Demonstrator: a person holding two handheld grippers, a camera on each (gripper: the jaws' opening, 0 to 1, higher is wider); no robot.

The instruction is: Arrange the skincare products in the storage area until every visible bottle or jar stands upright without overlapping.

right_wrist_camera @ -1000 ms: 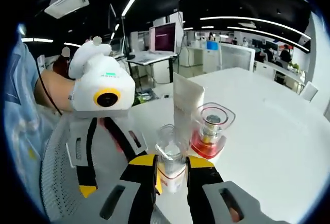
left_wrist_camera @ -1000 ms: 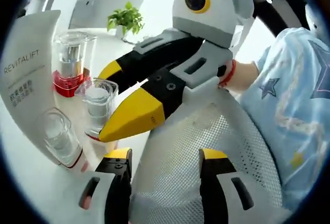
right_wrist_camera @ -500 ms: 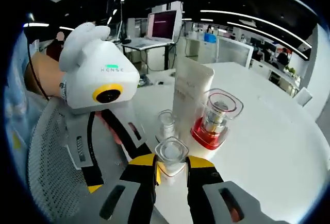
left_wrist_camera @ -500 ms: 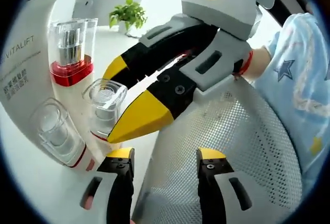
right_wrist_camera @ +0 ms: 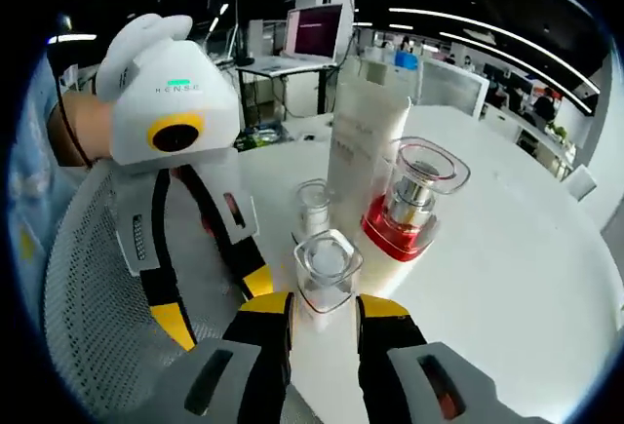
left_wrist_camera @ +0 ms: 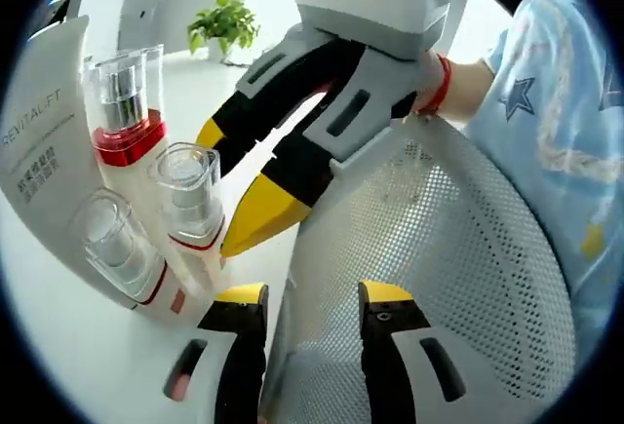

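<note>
Left gripper view: left gripper (left_wrist_camera: 310,299) jaws apart, gripping nothing, held over a white mesh basket (left_wrist_camera: 458,278). Right gripper (left_wrist_camera: 249,185) comes in from upper right, yellow tips reaching down to a clear-capped bottle (left_wrist_camera: 190,200) that stands upright on the white table (left_wrist_camera: 68,346). Beside it, a second clear-capped bottle (left_wrist_camera: 117,249) leans toward the bottom edge of this view. Further along stand a red-based bottle (left_wrist_camera: 125,112) and a white tube (left_wrist_camera: 44,151), all close-packed near the basket's rim.

Right gripper view: right gripper (right_wrist_camera: 324,309) jaws sit either side of the clear-capped bottle (right_wrist_camera: 327,273), long axis vertical, straight ahead between the tips. Looks clamped on its lower body, but contact is not fully clear. The red-based bottle (right_wrist_camera: 409,205), the white tube (right_wrist_camera: 361,141) and a small clear-capped bottle (right_wrist_camera: 314,208) stand just behind. Left gripper (right_wrist_camera: 175,200) hangs at left over the mesh basket (right_wrist_camera: 88,278).

Right gripper is the nearer one; next move likely sets the bottle down without touching its neighbours.

Versus half a second ago: the held bottle now reads more upright and closer to the group; the left gripper's jaws are unchanged.
</note>
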